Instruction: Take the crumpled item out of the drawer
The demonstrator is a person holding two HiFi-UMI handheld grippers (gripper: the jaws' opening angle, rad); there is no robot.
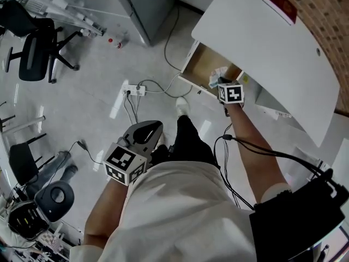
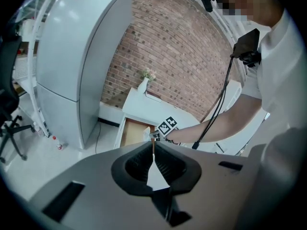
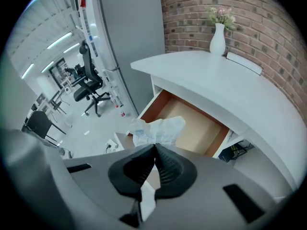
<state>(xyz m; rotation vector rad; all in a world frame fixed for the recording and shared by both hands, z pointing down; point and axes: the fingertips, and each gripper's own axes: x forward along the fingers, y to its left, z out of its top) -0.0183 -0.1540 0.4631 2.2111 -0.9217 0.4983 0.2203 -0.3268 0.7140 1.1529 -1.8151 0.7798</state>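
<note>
Left gripper (image 2: 153, 146) low by person's body, jaws pressed together, nothing between them. Right gripper (image 3: 154, 150) stretched forward, jaws clamped on crumpled white paper (image 3: 159, 130). Paper sticks out past jaw tips, over front of open drawer (image 3: 194, 123). White desk (image 3: 216, 80) above drawer; vase (image 3: 217, 41) on desk; brick wall (image 3: 268, 28) behind.

A white vase (image 3: 217, 41) stands by the brick wall (image 3: 192, 13); a black office chair (image 1: 32, 58) sits apart.
</note>
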